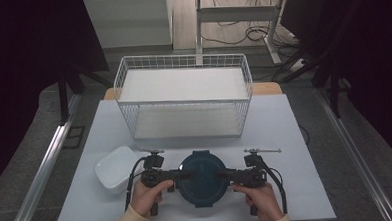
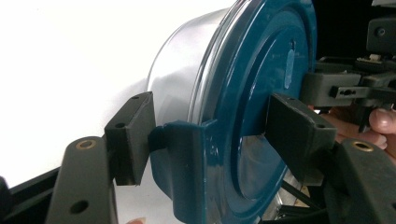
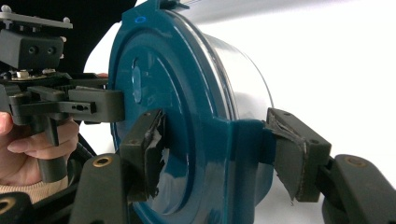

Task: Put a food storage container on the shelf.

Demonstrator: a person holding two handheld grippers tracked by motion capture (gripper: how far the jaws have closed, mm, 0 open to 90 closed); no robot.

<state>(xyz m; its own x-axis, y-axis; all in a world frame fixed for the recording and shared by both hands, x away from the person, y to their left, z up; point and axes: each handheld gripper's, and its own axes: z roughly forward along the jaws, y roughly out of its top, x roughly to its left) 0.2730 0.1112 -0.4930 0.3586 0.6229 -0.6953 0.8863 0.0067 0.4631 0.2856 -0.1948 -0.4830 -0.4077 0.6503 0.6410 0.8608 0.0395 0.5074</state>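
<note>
So the tub [image 1: 203, 177] sat on the table [image 1: 285, 136], squarely between my two grippers, with its blue lid [image 2: 261, 93] on top.

My left gripper [image 1: 184, 175] came in from one side and my right gripper [image 1: 222, 175] from the other, tips pointing at each other across the lid. In the left gripper view, my left gripper [image 2: 215, 140] had one pad lying on the lid's flat top and the other against the outside of the side clasp [image 2: 187, 163], which hung folded down over the rim. As far as I could tell, both pads touched, so the jaws were partly closed and pinching lid and clasp together.

The right gripper view showed the same on the far side. There my right gripper [image 3: 218, 151] had a worn pad on the lid face and another against that side's clasp [image 3: 243, 154], again in contact.

By my reckoning, the approach and the two-sided grip were done. Nothing past that was: the tub rested flat on the table and both clasps looked folded down. Whatever came next was all left to do, whether working the clasps or lifting the tub.

Ahead of both grippers, well apart from the tub, stood the wire basket [image 1: 184, 118], a likely place for it. Just outside my left gripper lay a white dish [image 1: 114, 169], untouched.
</note>
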